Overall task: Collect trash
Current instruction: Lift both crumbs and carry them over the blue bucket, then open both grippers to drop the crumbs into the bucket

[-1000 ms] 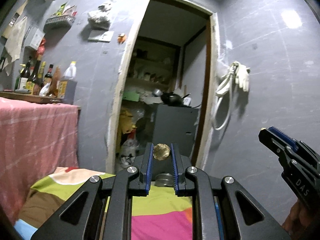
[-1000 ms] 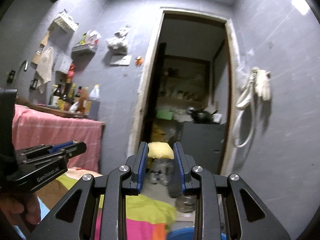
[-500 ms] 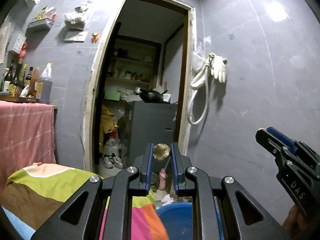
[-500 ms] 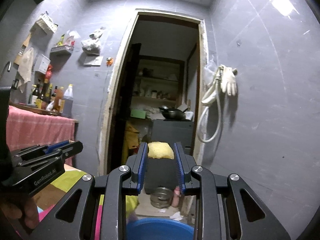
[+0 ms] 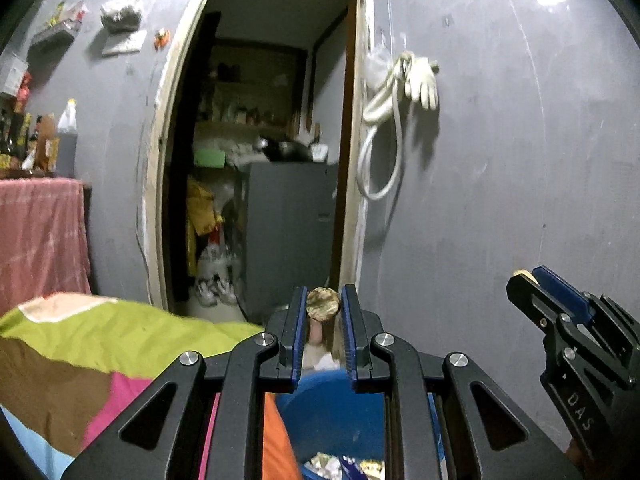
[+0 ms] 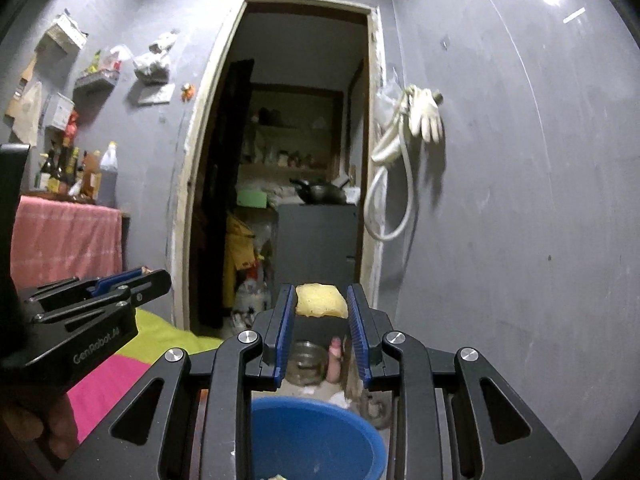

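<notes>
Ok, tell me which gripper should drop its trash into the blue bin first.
Probably the right gripper: its yellow piece hangs above the blue bin. The left gripper and its gold wad sit nearer the rim.

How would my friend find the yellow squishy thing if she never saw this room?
Start at the big dark doorway in the grey wall. Below it, near the floor, sits a blue bucket, and above the bucket the right gripper pinches a pale yellow, spongy lump. The left gripper holds a smaller, round, brownish-gold piece instead.
</notes>
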A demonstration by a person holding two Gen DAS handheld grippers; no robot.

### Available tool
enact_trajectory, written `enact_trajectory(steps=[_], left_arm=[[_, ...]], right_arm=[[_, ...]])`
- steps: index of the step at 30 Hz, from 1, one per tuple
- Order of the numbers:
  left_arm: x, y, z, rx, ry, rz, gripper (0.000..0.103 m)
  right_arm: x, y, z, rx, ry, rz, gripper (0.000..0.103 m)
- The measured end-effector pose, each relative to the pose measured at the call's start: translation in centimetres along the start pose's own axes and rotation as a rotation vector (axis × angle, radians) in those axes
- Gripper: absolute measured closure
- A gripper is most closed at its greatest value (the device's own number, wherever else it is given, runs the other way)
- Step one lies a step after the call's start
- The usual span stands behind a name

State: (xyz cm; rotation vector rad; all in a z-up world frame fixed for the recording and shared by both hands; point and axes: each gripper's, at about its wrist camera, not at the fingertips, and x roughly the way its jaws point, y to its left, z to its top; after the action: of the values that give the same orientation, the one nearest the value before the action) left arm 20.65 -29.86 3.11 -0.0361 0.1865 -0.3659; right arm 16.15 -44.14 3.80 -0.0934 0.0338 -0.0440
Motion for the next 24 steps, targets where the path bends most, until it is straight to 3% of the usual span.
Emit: enact_trajectory(steps=[12,24], left_arm=[[5.8,-0.5,-5.8,-0.032,0.26,-0.007,0.089],[7.8,0.1,-7.4,-0.085,0.364,-0.038,0.089]], right_arm=[[2.4,-1.2,-5.6,0.07,0.172,0.009,0.079],[5.1,-1.5,-7.5,0.099,0.28,0.038,0.078]])
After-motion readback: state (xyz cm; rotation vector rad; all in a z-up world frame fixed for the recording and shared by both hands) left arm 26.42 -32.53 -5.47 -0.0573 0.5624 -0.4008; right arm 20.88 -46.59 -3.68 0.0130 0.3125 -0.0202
